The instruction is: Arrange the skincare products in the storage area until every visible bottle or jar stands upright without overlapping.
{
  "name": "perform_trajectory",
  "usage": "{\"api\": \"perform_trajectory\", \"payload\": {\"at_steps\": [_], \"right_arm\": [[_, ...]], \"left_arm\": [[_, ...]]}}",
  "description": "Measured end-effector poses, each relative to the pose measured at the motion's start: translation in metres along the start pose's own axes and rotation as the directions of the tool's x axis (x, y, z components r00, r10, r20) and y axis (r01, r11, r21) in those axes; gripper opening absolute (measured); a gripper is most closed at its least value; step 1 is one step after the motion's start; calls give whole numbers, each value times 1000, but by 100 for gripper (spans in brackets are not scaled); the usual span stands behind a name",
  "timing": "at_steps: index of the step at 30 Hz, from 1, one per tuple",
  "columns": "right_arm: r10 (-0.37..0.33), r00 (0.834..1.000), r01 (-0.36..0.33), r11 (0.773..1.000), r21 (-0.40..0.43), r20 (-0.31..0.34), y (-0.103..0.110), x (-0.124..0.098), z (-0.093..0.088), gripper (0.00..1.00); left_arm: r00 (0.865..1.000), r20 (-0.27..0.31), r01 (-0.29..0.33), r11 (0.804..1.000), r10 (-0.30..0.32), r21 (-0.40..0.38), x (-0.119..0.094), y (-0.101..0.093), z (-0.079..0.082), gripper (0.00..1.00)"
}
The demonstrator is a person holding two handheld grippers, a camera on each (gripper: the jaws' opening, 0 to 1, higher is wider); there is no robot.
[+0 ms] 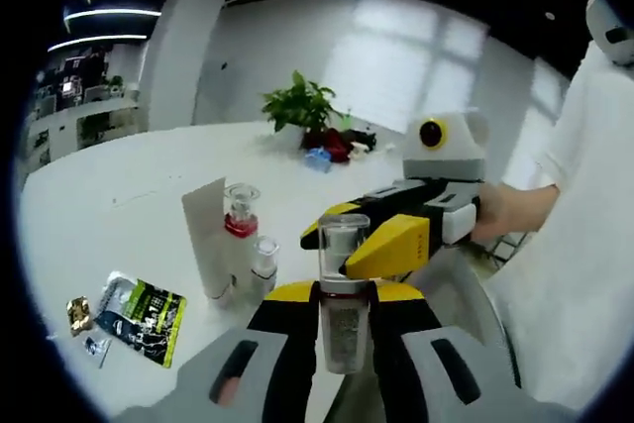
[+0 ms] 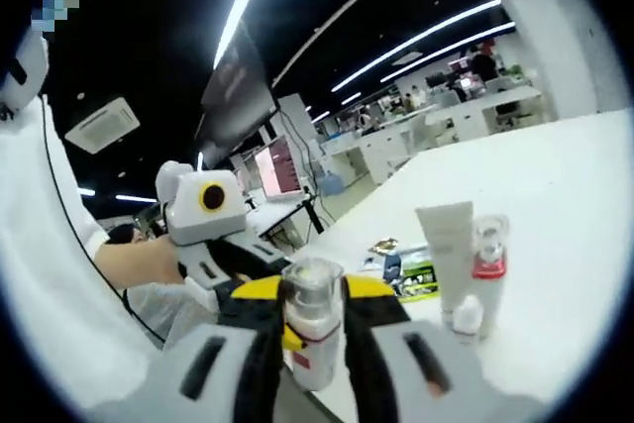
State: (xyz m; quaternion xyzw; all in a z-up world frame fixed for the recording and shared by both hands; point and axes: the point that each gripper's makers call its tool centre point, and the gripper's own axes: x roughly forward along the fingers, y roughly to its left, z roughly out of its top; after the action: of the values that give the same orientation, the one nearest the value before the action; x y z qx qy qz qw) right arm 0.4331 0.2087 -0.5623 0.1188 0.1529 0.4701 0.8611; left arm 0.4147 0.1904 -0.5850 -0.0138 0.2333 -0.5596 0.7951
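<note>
left tongs point(image 1: 342, 289): clamped on the clear spray bottle point(image 1: 343, 294)
right tongs point(image 2: 312, 329): gripping it too, label unreadable
white tube point(image 1: 208, 237): upright on white table point(image 1: 129, 195), left of bottle

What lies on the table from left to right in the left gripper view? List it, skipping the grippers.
Small gold packet → green and black sachet → white tube → red-collared bottle → small clear bottle → potted plant, far back.
</note>
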Motion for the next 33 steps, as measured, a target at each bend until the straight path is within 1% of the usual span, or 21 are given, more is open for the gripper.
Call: {"api": "perform_trajectory", "payload": {"at_steps": [3,5,7,9,11,15,18,22,26,29,33], "right_arm": [[-25,1000,24,999,-44,-13,0,1,0,21],[-36,999,35,996,-86,-8,1,0,3,21],[-45,999,44,995,-93,-5,1,0,5,21],[-54,998,53,991,-125,-6,1,-1,7,21],[-56,998,53,987,-153,-18,2,0,6,21],[-60,997,48,976,-213,-51,5,2,0,21],[-75,994,54,966,-253,-77,4,3,-7,21],[-99,990,68,957,-283,-98,1,5,-14,21],[-120,985,75,947,-314,-127,-3,7,-25,22],[-135,979,82,946,-313,-153,-9,8,-34,22],[-156,972,97,948,-302,-176,-18,8,-45,22]], "left_arm": [[1000,-14,-10,1000,10,28,2,0,-2,17],[999,-46,-17,998,20,62,3,1,-8,17],[997,-75,-22,996,28,82,4,2,-14,18],[996,-87,-21,996,29,88,5,1,-19,19],[995,-95,-27,996,35,86,6,3,-23,18],[992,-117,-29,994,41,103,6,4,-28,17],[989,-141,-33,990,52,134,8,7,-34,17],[985,-161,-39,985,66,166,11,12,-39,16],[981,-184,-26,980,63,198,16,18,-49,16],[976,-209,-13,976,60,219,20,23,-58,16],[972,-229,-3,974,57,228,27,29,-67,16]]}}
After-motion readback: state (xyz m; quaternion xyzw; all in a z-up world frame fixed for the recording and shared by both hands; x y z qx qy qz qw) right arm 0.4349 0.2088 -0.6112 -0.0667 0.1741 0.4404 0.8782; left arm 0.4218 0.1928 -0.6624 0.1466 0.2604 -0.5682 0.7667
